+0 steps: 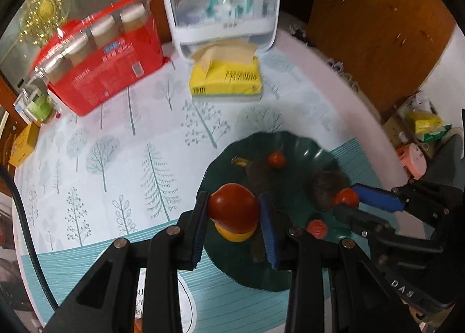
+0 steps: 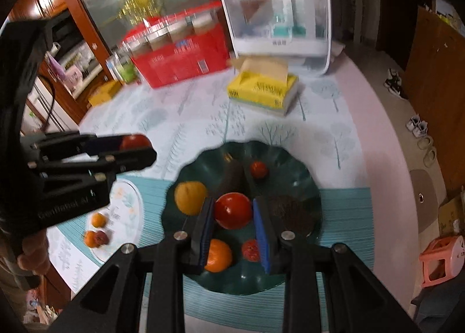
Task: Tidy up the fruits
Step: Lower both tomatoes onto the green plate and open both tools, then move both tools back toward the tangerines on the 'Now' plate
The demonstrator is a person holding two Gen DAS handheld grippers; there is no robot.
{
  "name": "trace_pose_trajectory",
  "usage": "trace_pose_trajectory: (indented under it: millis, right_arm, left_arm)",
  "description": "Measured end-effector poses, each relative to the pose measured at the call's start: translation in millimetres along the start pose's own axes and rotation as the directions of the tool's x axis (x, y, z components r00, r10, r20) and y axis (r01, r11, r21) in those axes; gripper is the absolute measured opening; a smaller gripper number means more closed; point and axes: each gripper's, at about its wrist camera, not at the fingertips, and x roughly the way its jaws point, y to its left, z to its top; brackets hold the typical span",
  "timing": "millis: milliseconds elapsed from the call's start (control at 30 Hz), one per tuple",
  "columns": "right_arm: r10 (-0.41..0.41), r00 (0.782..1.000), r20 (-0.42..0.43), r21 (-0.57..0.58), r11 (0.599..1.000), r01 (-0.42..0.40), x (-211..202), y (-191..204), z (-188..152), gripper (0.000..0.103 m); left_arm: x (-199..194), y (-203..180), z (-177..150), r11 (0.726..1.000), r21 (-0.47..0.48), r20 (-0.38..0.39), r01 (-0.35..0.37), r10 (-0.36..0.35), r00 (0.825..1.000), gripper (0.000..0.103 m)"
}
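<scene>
Left tool (image 1: pixel 234 214) holds a red tomato (image 1: pixel 234 207), blue pads clamped on both sides, over the near-left rim of the dark green plate (image 1: pixel 305 141). Right tool (image 2: pixel 231 218) is likewise closed on a second red tomato (image 2: pixel 233 210), hanging over the plate's middle. Both fruits are clear of the plate, as far as I can judge from the fisheye views. Key relation: the white plate (image 2: pixel 130 187) with small orange and dark-red fruits (image 2: pixel 97 231) sits on the counter (image 1: pixel 116 135) left of the green plate, and from the right wrist view the left tool is out on that side, so the left hand is the nearer one. If tomatoes go to the white plate, left drops first and right has to cross the green plate's left rim. Remaining on the green plate: yellow fruit (image 2: pixel 190 198), orange (image 2: pixel 218 256), small tomato (image 2: pixel 258 169), small red fruit (image 2: pixel 250 249), a fuzzy brown kiwi-like one (image 2: pixel 293 212). Frames are motion-blurred, so exact heights can't be called.
</scene>
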Motion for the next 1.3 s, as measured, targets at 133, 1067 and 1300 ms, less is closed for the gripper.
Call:
trace_pose_trajectory:
  millis: [133,1067,1300]
  right_arm:
    - [0.005,0.998,-0.063,-0.003,1.000,-0.005,29,-3,-5,0.027]
    - [0.028,0.993,-0.110,0.009,1.000,-0.027,57,-4,-9,0.029]
    - [0.012,0.997,-0.073,-0.009,1.000,-0.012,32,11,-9,0.029]
  left_arm:
    - [36,-1,4,1.000,0.005,-0.060,-0.014,0.015,0.998,0.032]
    - [57,20,-10,0.987,-0.157,-0.105,0.043,-0.060,0.993,0.088]
    - [11,24,-27,0.986,-0.166,0.010,0.007,-0.006,1.000,0.088]
